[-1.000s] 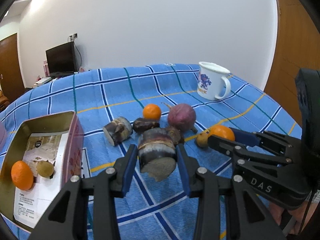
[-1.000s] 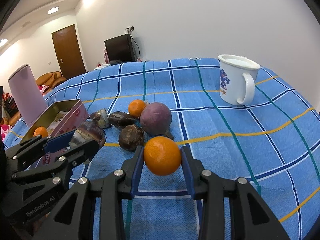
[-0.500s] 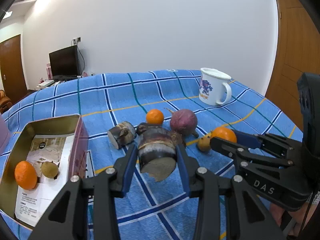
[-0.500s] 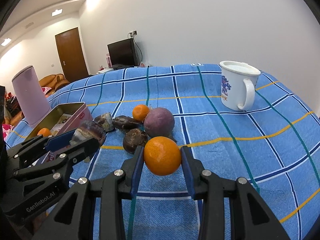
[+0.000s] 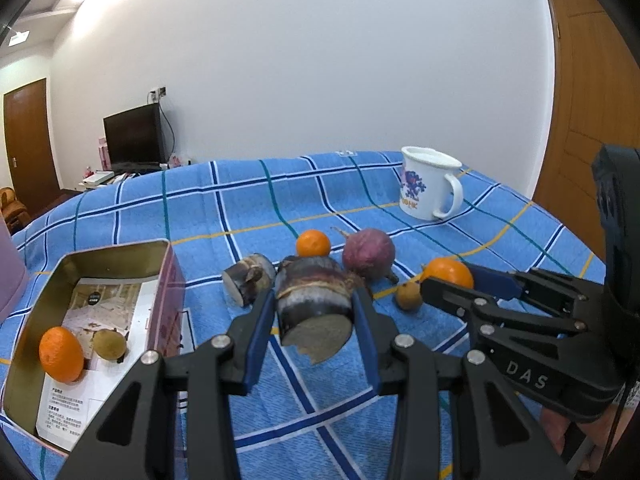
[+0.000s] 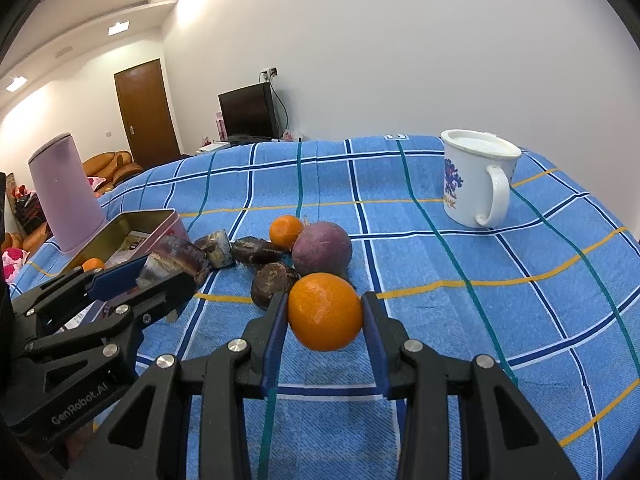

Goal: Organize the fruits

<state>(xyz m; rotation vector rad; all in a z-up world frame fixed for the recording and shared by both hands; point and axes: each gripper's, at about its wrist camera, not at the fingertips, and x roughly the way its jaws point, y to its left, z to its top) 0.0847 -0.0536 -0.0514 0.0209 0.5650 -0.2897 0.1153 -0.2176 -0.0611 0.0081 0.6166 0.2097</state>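
The left gripper [image 5: 316, 316] was clamped on a dark cut sugarcane stub [image 5: 314, 304], lifted above the blue checked tablecloth [image 6: 440, 264]; the right gripper [image 6: 325, 316] was clamped on a round orange tangerine [image 6: 325, 317]. The open gold-lined rectangular tin [image 5: 108, 256] lay left of the left claw (two fruits inside). Each load should clear the tin's near wall before release; open cloth lay ahead right.

A plain white wall [image 6: 400, 60] closes the far side of the room. Against it, far left, a dark television [image 6: 248, 110] stands on a low stand, a wall socket [image 6: 269, 73] above it. Further left are a brown wooden door [image 6: 146, 110] and an orange-brown sofa [image 6: 116, 164]. Ceiling lights [image 6: 119, 28] glow overhead. Wood panelling [image 5: 588, 120] lines the right side.
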